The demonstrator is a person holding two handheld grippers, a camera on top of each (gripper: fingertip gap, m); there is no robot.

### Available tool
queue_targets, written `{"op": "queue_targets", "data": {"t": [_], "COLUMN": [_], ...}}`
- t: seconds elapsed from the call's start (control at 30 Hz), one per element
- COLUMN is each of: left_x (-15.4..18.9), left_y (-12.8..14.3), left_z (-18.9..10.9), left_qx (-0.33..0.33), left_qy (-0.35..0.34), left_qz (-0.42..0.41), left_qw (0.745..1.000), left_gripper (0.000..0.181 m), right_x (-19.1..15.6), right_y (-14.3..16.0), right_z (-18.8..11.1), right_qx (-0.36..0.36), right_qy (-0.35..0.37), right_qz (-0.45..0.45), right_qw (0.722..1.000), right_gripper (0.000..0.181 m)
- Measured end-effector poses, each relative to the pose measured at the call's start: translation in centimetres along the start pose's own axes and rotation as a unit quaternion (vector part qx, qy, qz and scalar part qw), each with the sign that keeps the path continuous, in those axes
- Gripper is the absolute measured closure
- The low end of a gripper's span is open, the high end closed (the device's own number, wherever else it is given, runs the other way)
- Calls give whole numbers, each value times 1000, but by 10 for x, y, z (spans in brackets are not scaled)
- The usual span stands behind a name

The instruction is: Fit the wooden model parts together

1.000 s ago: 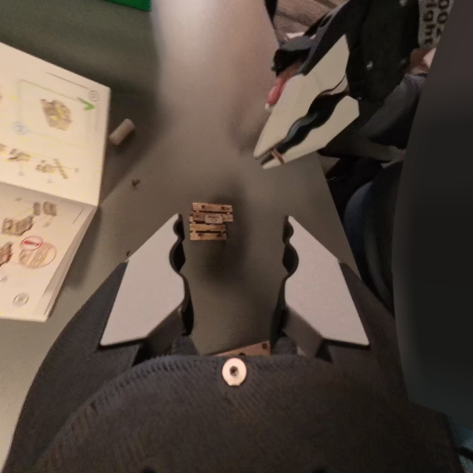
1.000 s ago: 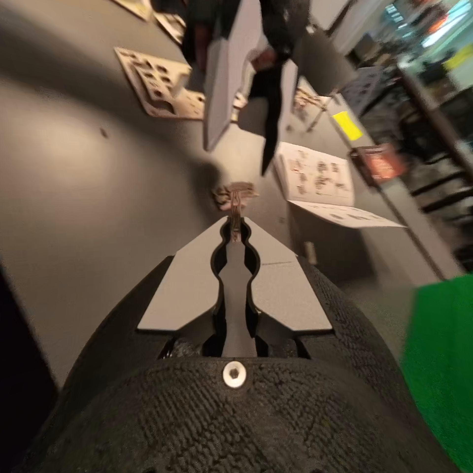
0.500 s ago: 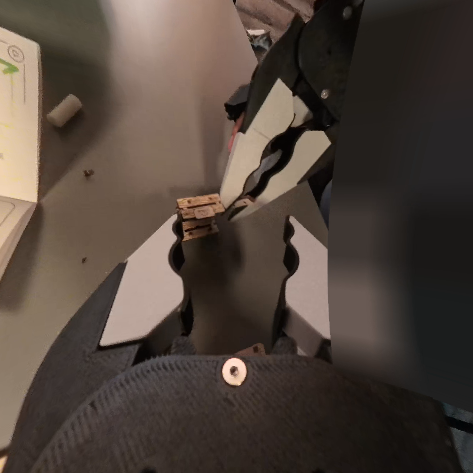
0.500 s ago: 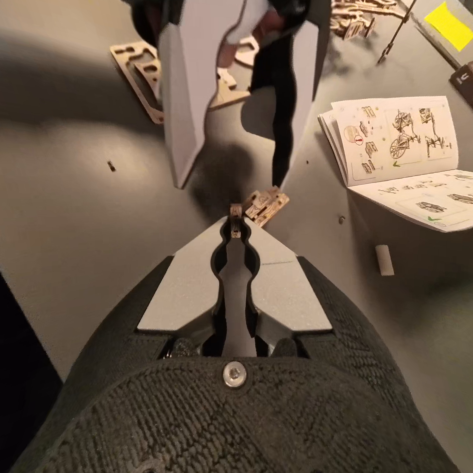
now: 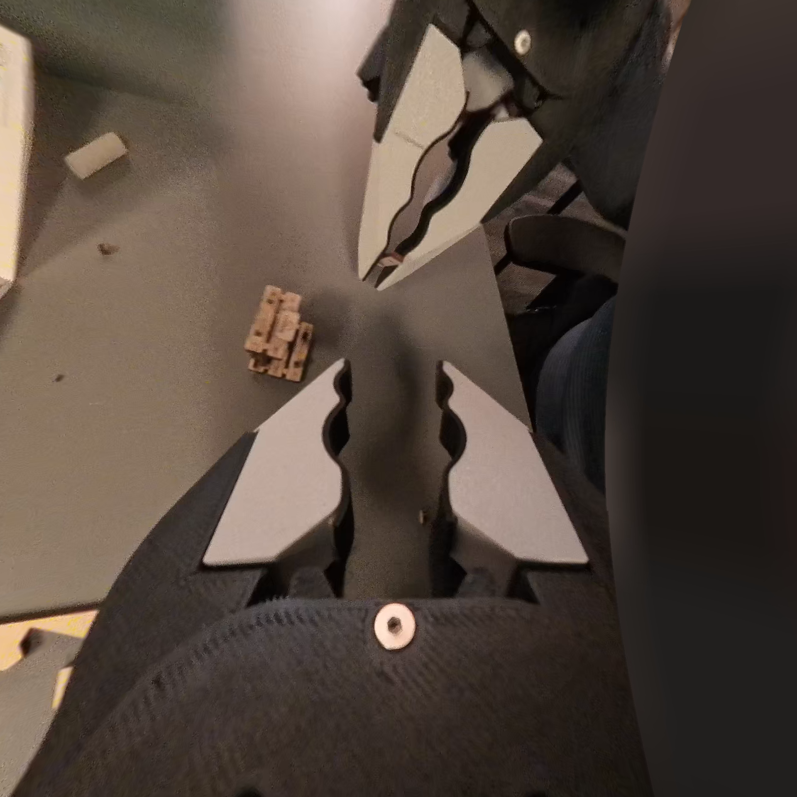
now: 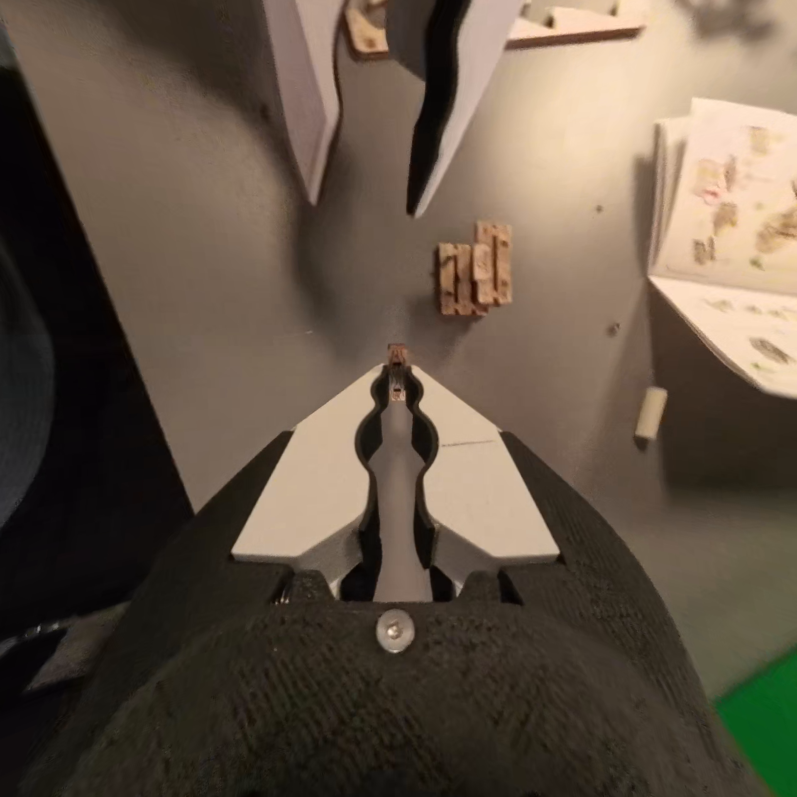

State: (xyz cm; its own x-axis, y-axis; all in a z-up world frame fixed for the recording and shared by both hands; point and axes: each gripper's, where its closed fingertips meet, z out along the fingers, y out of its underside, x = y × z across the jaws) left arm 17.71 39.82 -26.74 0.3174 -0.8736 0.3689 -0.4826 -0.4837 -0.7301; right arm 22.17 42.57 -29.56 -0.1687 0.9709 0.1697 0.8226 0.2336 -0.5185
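A small wooden assembly (image 5: 280,340) of stacked slats lies on the grey table, also in the right wrist view (image 6: 474,271). My left gripper (image 5: 393,366) is open and empty, with the assembly just left of its left fingertip. It shows from above in the right wrist view (image 6: 364,205). My right gripper (image 6: 396,366) is shut on a small thin wooden piece (image 6: 396,356) that sticks out of its tips. It hangs above the table, apart from the assembly, and shows in the left wrist view (image 5: 379,276).
An open instruction booklet (image 6: 724,237) and a small white peg (image 6: 651,412) lie right of the assembly. Laser-cut wooden sheets (image 6: 573,26) lie at the far side. The table edge (image 5: 504,302) runs close on the right, with a person's leg (image 5: 569,388) beyond it.
My right gripper, still holding the small piece, has drawn away from the assembly it was touching. My left gripper has shifted right of the assembly and its jaws have narrowed.
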Motion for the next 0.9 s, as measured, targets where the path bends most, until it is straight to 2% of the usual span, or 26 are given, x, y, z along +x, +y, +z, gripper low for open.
{"op": "queue_targets", "data": {"t": [0.07,0.2,0.27,0.4,0.5,0.63,0.9], "left_x": [4,7,2,10,1,-5,-12], "left_y": [5,30,40,38,36,30,31], "left_z": [7,15,14,17,17,18,21], "left_qx": [-11,-62,-74,-38,-35,-28,-41], "left_qy": [-30,-75,-98,-67,-85,-73,-46], "left_qz": [16,37,40,30,43,76,80], "left_qw": [999,995,992,997,995,994,995], "left_gripper": [150,150,150,150,152,155,164], "right_x": [-9,-16,-19,-21,-20,-20,-22], "right_y": [-9,-19,-26,-24,-19,-24,-23], "right_z": [4,23,27,23,17,14,23], "right_qx": [-4,-30,-13,25,67,124,129], "right_qy": [-26,-43,-58,-79,-87,-96,-87], "right_qz": [-28,-71,-65,-33,-3,41,34], "right_qw": [999,996,996,996,994,987,987], "right_gripper": [176,173,165,160,161,164,169]}}
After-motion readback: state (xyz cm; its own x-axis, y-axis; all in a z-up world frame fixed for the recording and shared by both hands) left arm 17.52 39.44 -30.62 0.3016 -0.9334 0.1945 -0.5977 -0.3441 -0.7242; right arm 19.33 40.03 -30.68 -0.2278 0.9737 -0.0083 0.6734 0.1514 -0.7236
